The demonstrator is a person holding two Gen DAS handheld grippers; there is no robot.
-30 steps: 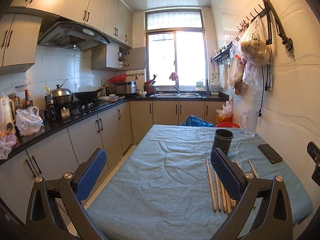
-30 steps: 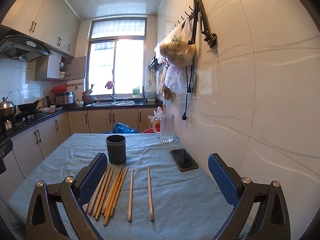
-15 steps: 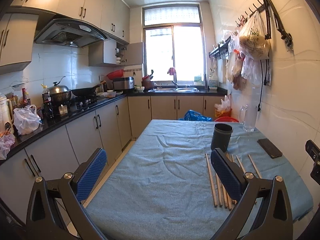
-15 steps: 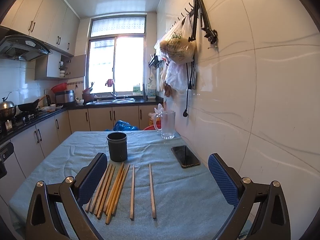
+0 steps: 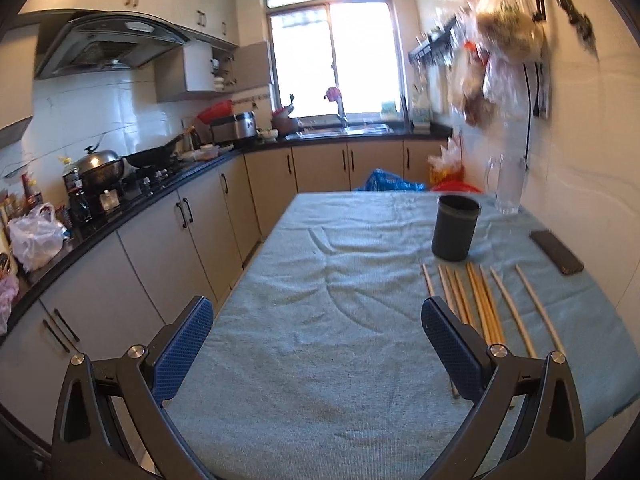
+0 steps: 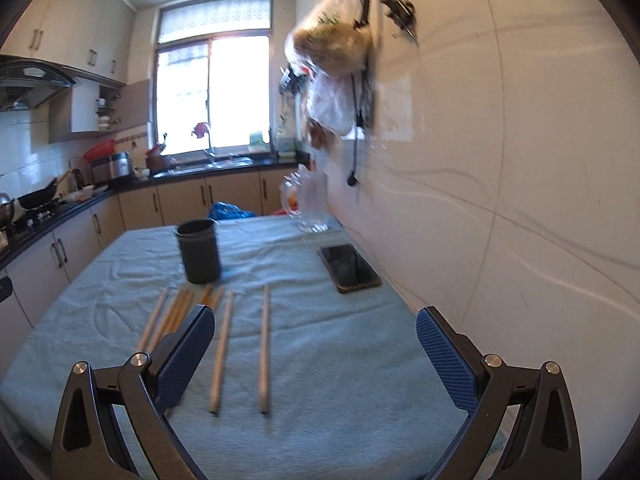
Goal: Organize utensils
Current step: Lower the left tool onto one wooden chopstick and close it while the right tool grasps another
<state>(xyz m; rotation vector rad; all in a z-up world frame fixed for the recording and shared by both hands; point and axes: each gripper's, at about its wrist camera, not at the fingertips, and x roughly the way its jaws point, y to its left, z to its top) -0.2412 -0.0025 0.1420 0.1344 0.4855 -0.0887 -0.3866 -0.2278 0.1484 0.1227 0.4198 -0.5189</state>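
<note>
Blue-grey cloth [image 5: 320, 320] covering table, wrinkled mid-span. Left gripper [image 5: 316, 340] low over bare cloth at near end, jaws spread wide, nothing between pads. Chopsticks [image 5: 480, 304] flat on cloth, right of left gripper, roughly parallel, tips pointing toward cup; inner ones bunched, outer two set apart; right pad of the left gripper overlaps the near ends of the leftmost ones, contact not clear. Cup [image 5: 455, 227] dark, upright, just beyond the chopsticks' far ends. Right gripper [image 6: 312, 348] jaws released wide, holding nothing, low over the near end; two separate chopsticks [image 6: 240, 344] lying between its pads, bundle behind its left pad. Phone [image 6: 349, 268] flat on cloth right of cup [image 6: 198, 251], near wall. Glass mug [image 6: 310, 202] upright at far right corner, blurred.
</note>
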